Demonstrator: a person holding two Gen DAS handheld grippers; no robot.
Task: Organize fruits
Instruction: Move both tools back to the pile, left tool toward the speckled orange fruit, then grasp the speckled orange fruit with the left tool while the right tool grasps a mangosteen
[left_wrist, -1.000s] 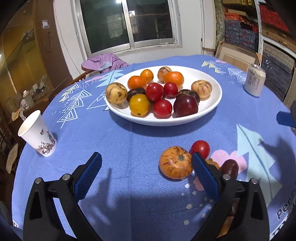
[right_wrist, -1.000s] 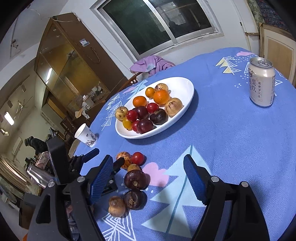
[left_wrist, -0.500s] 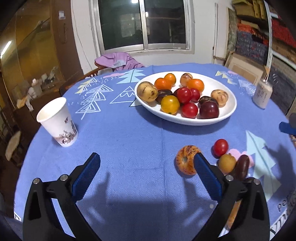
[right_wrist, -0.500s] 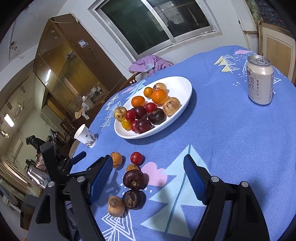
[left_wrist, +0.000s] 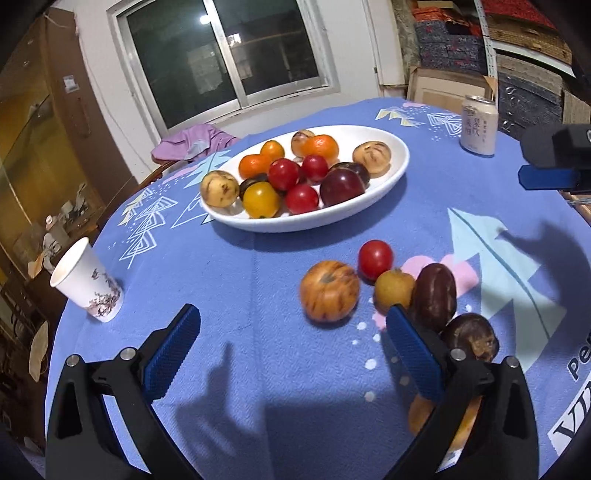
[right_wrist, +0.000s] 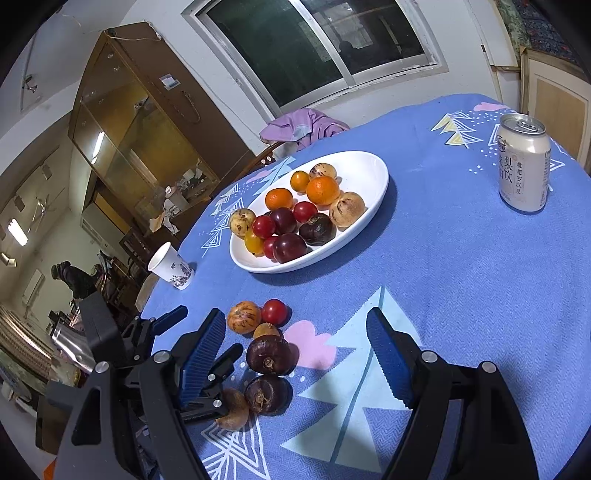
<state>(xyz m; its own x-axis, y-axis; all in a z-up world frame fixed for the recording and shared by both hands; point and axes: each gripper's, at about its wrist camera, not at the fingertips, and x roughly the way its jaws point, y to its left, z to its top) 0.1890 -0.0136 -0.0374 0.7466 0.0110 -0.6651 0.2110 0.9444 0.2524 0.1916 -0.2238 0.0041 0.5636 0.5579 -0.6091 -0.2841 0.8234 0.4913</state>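
Hovering left hand-held gripper (left_wrist: 291, 345) open near striped orange fruit (left_wrist: 329, 290).

Bright overhead light, hard shadows, fisheye-warped edges.

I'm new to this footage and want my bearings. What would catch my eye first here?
First, the white oval dish mid-table, heaped with red, orange, yellow and dark purple fruit. Next, the loose fruits on the blue tablecloth nearer the cameras: a striped orange fruit, a red tomato and dark purple ones. Both grippers, left gripper and right gripper, are open and empty.
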